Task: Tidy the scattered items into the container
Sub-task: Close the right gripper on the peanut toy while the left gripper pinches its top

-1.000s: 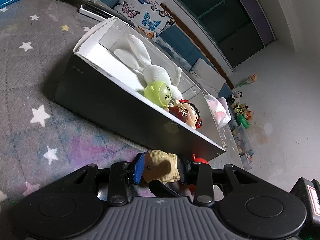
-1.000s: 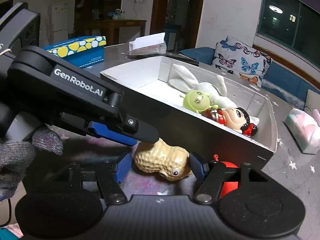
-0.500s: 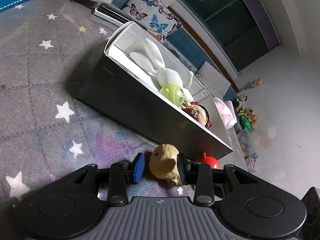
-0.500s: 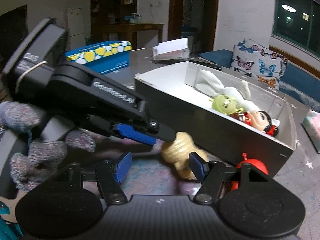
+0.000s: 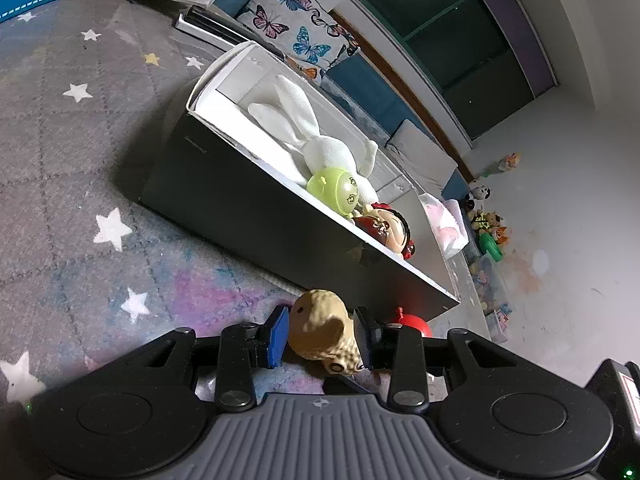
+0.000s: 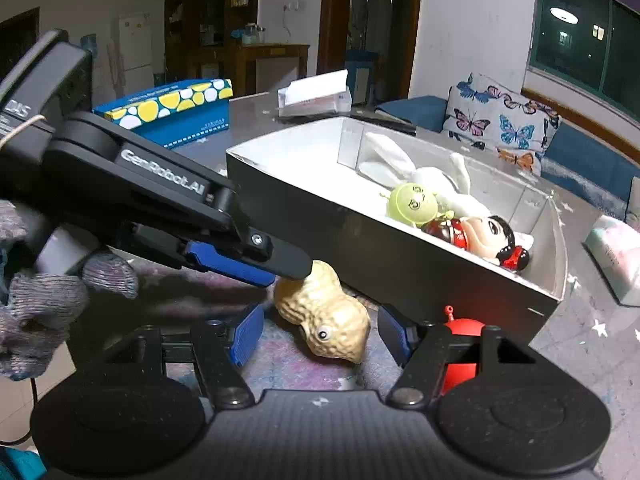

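Note:
A tan peanut toy (image 5: 324,330) (image 6: 326,320) lies on the starry mat in front of the dark box (image 5: 248,204) (image 6: 360,236). My left gripper (image 5: 321,334) is shut on the peanut toy, its blue pads touching both sides. In the right wrist view the left gripper (image 6: 256,264) comes in from the left above the peanut. My right gripper (image 6: 320,334) is open, its fingers apart on either side of the peanut. A red ball toy (image 5: 410,326) (image 6: 460,360) lies beside the box corner. The box holds a white rabbit (image 5: 316,140), a green ball figure (image 5: 334,190) and a doll (image 5: 386,228).
A blue spotted box (image 6: 176,110) and a tissue box (image 6: 314,94) stand at the back. A butterfly cushion (image 6: 504,124) lies behind the box. A pink tissue pack (image 6: 616,256) lies at right. Small toys (image 5: 486,220) stand on the floor beyond.
My left gripper has closed onto the peanut toy and come nearer the box. My right gripper stays open around the peanut and has moved slightly closer.

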Demonstrator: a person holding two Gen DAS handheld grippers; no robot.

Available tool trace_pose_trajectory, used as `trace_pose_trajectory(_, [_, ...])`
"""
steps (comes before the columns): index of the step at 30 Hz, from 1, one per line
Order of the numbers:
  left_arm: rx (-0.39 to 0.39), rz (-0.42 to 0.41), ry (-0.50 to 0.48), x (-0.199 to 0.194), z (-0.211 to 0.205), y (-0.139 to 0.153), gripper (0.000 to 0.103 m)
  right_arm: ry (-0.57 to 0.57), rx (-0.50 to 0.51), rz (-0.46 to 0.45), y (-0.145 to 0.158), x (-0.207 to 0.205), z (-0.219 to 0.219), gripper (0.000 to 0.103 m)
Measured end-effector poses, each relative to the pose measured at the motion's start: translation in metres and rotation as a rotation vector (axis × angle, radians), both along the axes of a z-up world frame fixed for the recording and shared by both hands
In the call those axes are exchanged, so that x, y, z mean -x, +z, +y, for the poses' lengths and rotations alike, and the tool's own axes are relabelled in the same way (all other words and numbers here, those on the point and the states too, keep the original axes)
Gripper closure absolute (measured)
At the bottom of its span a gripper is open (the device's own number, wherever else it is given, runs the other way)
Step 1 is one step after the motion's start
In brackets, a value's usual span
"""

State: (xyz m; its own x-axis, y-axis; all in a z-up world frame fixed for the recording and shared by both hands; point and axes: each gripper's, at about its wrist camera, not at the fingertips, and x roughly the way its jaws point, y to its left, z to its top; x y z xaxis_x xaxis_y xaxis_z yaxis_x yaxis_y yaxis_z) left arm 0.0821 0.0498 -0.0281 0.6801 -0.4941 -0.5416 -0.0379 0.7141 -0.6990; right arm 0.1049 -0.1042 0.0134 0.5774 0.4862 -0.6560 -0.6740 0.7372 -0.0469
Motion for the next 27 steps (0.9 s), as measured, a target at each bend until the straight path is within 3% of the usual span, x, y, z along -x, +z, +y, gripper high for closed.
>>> trace_pose_trajectory(20, [-0.020, 0.003, -0.008, 0.001, 0.003, -0.004, 0.065, 0.048, -0.029, 0.061, 0.000, 0.008, -0.001, 0.044])
trace_pose_trajectory(27, [-0.030, 0.009, -0.019, -0.001, 0.003, -0.006, 0.065, 0.023, -0.010, 0.061, -0.008, -0.002, 0.002, 0.055])
